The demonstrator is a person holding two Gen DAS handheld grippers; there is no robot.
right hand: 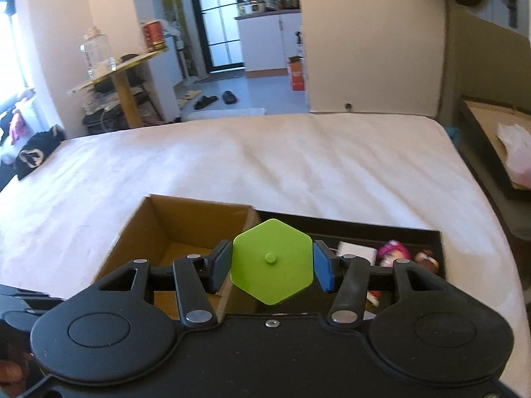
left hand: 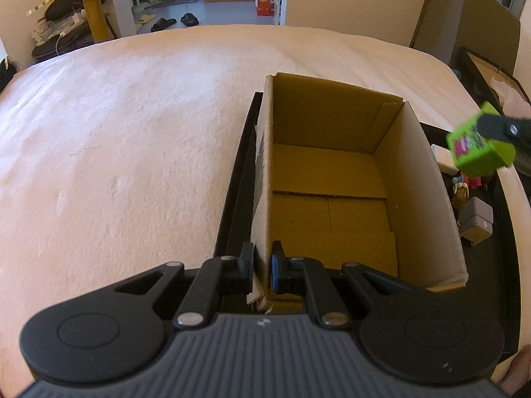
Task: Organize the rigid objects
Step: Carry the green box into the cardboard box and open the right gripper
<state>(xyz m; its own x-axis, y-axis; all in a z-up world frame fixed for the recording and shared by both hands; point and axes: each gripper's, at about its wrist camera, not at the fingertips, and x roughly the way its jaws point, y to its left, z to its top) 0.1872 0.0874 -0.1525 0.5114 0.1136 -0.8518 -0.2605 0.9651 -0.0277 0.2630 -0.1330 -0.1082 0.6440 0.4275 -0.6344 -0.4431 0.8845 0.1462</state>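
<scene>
An open, empty cardboard box [left hand: 332,172] stands in the left part of a black tray [left hand: 232,199] on a white bed. My left gripper [left hand: 263,267] is shut on the box's near left wall. My right gripper [right hand: 272,265] is shut on a lime-green hexagonal box [right hand: 272,265], held above the tray just right of the cardboard box [right hand: 186,229]. In the left wrist view the green box [left hand: 478,146] hangs in the air at the right, with a pink print on its side.
The tray's right part [right hand: 431,235] holds small toy figures [right hand: 393,255], a white box [right hand: 356,252] and a grey block [left hand: 476,220]. The white bed [left hand: 132,132] spreads left and ahead. A second black tray [right hand: 481,152] lies off the bed's right.
</scene>
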